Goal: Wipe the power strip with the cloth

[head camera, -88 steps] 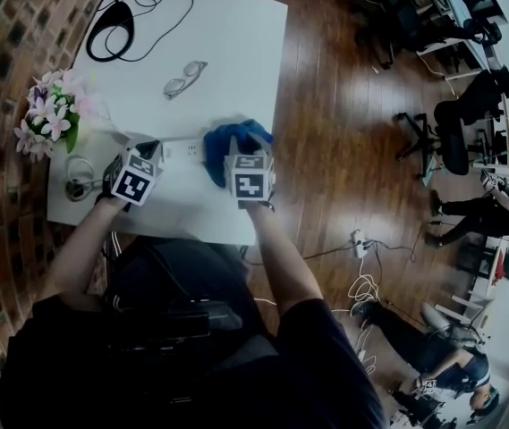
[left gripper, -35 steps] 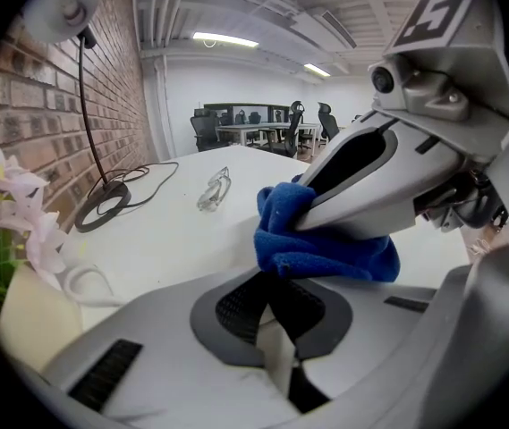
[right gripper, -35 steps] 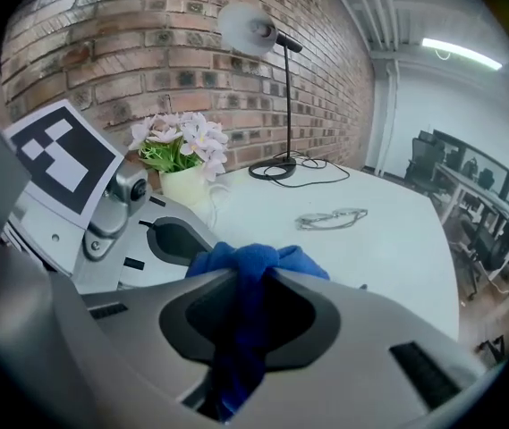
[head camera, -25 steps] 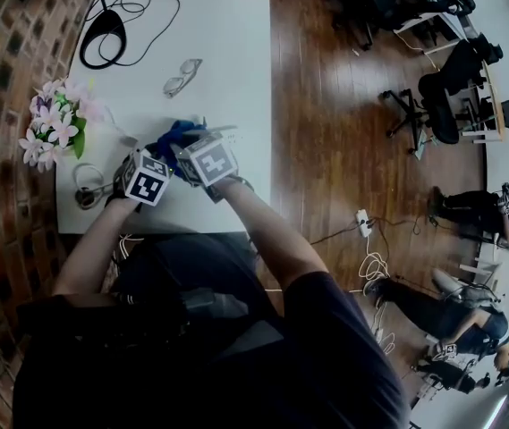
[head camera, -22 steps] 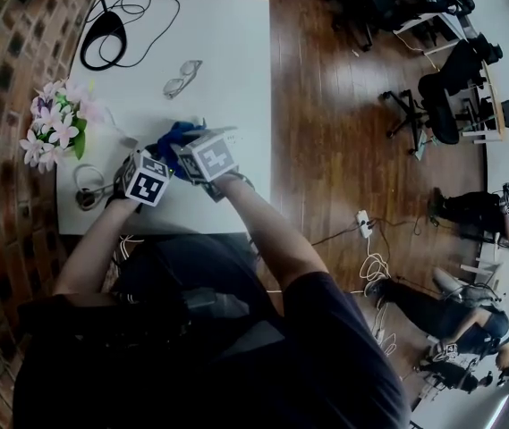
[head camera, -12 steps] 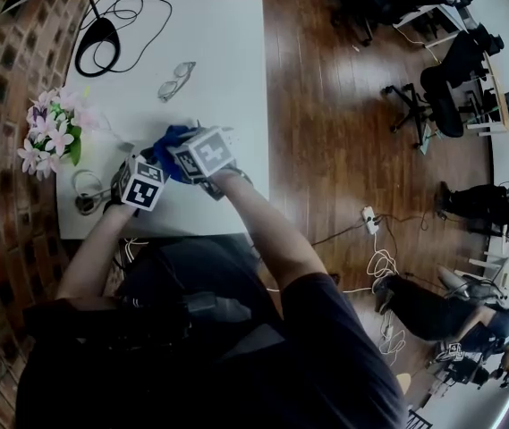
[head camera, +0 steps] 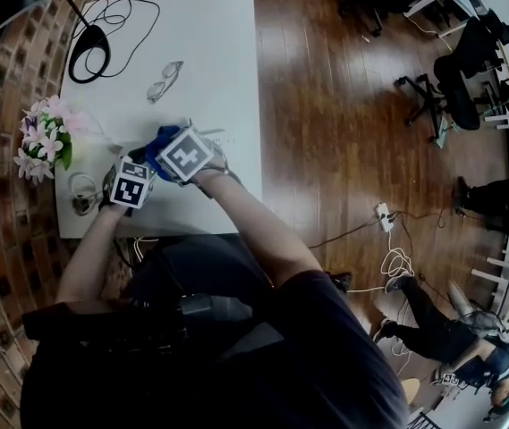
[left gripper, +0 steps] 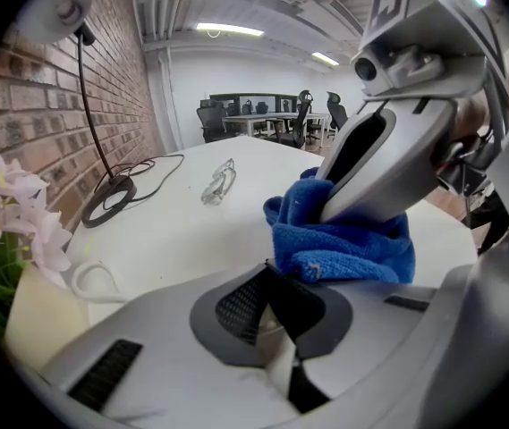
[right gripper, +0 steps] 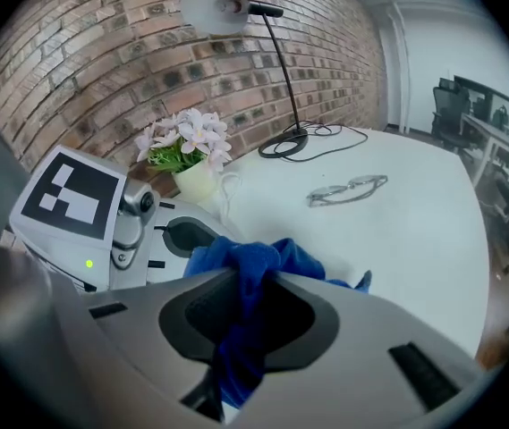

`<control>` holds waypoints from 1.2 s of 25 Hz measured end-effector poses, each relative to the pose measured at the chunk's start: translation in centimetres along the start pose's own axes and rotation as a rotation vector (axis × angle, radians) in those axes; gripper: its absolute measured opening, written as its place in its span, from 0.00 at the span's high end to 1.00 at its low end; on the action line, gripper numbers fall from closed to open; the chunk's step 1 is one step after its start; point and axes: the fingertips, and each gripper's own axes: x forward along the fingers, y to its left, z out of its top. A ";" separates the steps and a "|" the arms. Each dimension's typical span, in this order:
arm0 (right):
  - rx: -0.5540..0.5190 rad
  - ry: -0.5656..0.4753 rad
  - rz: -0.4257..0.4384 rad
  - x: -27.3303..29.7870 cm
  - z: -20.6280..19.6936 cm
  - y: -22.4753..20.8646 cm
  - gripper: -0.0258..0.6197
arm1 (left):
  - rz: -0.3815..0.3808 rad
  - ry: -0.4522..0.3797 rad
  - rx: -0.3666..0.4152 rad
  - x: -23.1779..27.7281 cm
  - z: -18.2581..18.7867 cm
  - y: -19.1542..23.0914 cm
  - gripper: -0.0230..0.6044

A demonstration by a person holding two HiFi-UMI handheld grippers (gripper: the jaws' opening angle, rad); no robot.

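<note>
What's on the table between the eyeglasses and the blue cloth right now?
Nothing: only bare white tabletop separates the eyeglasses from the blue cloth, shown plainly in the left gripper view.

The far right part of the table (head camera: pixel 227 52) is bare, so a gripper could pass there. The left edge is crowded. A lamp base (head camera: pixel 89 61) with its cord sits at the far left corner, flowers (head camera: pixel 44 137) stand halfway along, and a looped cord (head camera: pixel 80 193) lies by the near left corner. Glasses (head camera: pixel 163 80) lie in the middle, toward the far edge. The left gripper (left gripper: pixel 281 329) and right gripper (right gripper: pixel 236 329) sit close together by the near edge, with the blue cloth (left gripper: pixel 343 244) bunched between them.
</note>
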 end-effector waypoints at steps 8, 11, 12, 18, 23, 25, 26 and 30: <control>-0.091 0.007 -0.007 -1.2 -1.5 -1.3 0.87 | 0.098 0.057 0.002 0.3 -0.2 0.4 0.95; -0.112 0.012 -0.006 -1.6 -1.9 -1.6 0.87 | 0.126 0.084 0.019 0.4 -0.1 0.3 0.95; -0.117 0.014 -0.008 -1.8 -2.1 -1.7 0.87 | 0.139 0.097 0.028 0.5 -0.1 0.3 0.95; -0.135 0.015 -0.004 -2.9 -3.4 -2.5 0.87 | 0.194 0.145 0.037 0.5 -0.1 0.1 0.95; -0.159 0.015 -0.018 -4.2 -4.7 -3.5 0.87 | 0.234 0.144 0.009 0.4 -0.1 0.2 0.95; -0.164 0.011 -0.021 -4.6 -5.2 -4.0 0.87 | 0.250 0.148 0.010 0.5 -0.2 0.3 0.95; -0.165 0.010 -0.020 -4.8 -5.4 -4.1 0.87 | 0.257 0.147 0.009 0.5 -0.2 0.4 0.95; -0.179 -0.013 -0.027 -5.4 -6.0 -4.4 0.86 | 0.276 0.152 -0.008 0.3 -0.3 0.3 0.95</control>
